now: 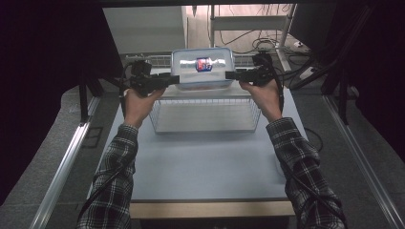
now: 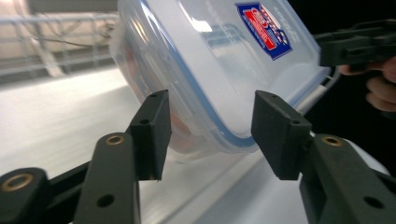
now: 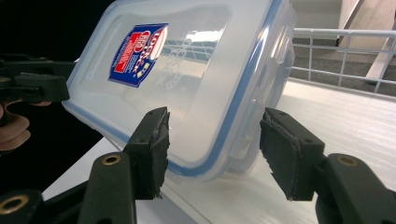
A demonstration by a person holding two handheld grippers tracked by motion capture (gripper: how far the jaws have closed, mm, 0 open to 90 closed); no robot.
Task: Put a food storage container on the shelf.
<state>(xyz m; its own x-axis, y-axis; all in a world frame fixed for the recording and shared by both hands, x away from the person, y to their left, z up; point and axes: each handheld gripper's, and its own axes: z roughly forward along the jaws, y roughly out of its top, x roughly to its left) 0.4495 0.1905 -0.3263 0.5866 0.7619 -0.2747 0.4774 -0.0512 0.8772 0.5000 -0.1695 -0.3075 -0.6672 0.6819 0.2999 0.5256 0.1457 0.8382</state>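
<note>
I am watching the left gripper (image 1: 173, 79) reaching in at the left short end of a clear plastic food container (image 1: 203, 67), with the person's left hand (image 1: 138, 102) wrapped around the gripper body. In the left gripper view the gripper (image 2: 210, 122) is standing released, its jaws spread wide, and the container (image 2: 224, 65) is sitting between them and just ahead; whether either jaw is touching the container, I cannot tell. The container's blue-sealed lid (image 2: 233, 51) is facing this gripper's right, tilted, and a red and blue label (image 2: 264, 29) is showing on it.

Directly between the two grippers, the container is hanging above a white wire basket (image 1: 205, 114), which is resting on the pale tabletop (image 1: 205, 162) below and nearer the person.

At the container's right short end I am seeing the right gripper (image 1: 230, 75), held by the right hand (image 1: 262, 95). In the right gripper view this gripper (image 3: 214, 133) is also released, jaws parted on either side of the container's corner (image 3: 219, 154), the lid (image 3: 187, 70) turned toward its left with the label (image 3: 138, 53) upside. Contact here I cannot judge either. Beyond it, the left gripper (image 3: 32, 86) is showing at the far end, and wire basket bars (image 3: 345, 51) are rising to this gripper's right.
</note>
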